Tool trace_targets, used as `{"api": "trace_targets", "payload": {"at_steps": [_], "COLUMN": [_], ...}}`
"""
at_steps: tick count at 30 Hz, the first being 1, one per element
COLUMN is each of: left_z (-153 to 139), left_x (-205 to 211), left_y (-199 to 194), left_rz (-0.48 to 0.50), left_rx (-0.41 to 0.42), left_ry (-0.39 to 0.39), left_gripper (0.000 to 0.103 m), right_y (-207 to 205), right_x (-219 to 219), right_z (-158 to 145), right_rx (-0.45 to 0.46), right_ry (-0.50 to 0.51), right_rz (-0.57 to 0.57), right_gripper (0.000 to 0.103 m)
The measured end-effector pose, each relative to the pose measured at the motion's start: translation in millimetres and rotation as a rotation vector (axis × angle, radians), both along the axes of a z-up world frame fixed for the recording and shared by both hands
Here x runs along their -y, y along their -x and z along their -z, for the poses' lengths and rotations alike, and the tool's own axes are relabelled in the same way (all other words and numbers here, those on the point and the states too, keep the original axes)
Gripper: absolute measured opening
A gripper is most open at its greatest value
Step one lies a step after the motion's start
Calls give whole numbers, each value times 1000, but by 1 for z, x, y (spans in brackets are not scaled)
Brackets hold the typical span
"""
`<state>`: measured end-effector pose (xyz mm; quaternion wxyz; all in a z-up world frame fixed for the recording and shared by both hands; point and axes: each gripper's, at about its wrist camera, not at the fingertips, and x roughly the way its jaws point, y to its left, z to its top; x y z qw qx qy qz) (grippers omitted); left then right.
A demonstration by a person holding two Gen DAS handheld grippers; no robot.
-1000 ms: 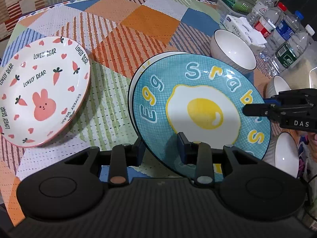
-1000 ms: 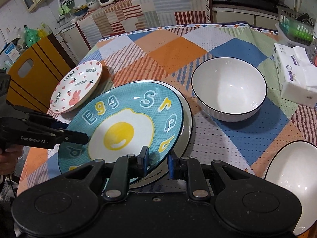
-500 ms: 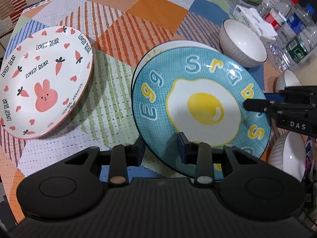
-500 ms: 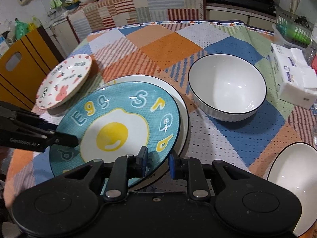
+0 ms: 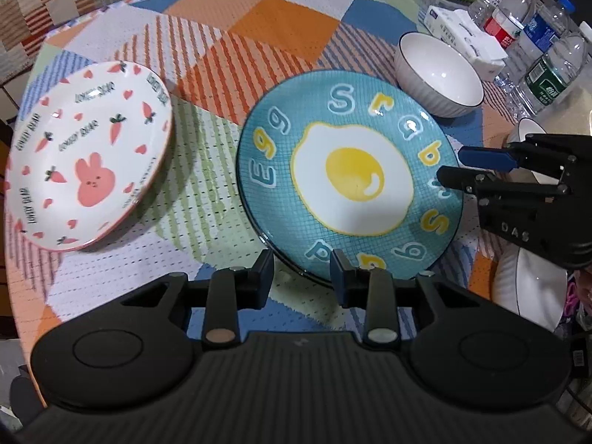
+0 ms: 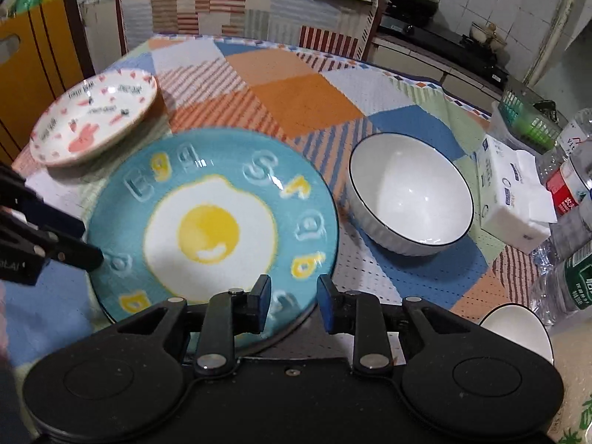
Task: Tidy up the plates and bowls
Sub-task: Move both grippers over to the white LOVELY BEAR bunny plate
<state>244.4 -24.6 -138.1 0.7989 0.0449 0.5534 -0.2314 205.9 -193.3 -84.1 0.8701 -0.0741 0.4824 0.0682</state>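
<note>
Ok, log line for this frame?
stage: egg plate on table | left gripper: open | right gripper: open | bunny plate: apart

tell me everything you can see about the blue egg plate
The round blue plate with a fried-egg picture looks like glazed ceramic: a fine grid pattern, a white and yellow egg in the centre, raised yellow and blue letters around the rim, a dark edge. It lies face up on the patchwork tablecloth, between the pink rabbit plate and the white bowl. The left gripper and right gripper, both open, straddle its edge on different sides.
</note>
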Motion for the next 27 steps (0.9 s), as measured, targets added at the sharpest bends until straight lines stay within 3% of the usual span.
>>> {"api": "trace_targets", "payload": {"at_steps": [4, 7, 9, 13, 18, 23, 27], "left_z": [-18, -32, -41, -57, -69, -87, -98], "left_x": [-8, -22, -33, -54, -77, -95, -110], "left_y": [11, 18, 23, 32, 38, 40, 33], "left_rz": [10, -9, -23, -53, -87, -75, -74], "left_rx": [25, 39, 54, 78, 111, 241, 339], "left_ry": [-1, 18, 32, 51, 47, 33, 22], "left_gripper": [32, 32, 32, 33, 42, 51, 63], "right_y": [6, 16, 24, 34, 33, 11, -10], "right_x": [-1, 6, 6, -12, -43, -81, -99], "right_z": [-23, -47, -60, -87, -105, -128, -145], "right_rx": [13, -15, -9, 31, 72, 119, 138], "right_ry": [-81, -245, -294, -268, -275, -124, -106], "right_rz": [29, 82, 75, 6, -85, -189, -269], "right_gripper": [32, 32, 32, 33, 47, 62, 77]}}
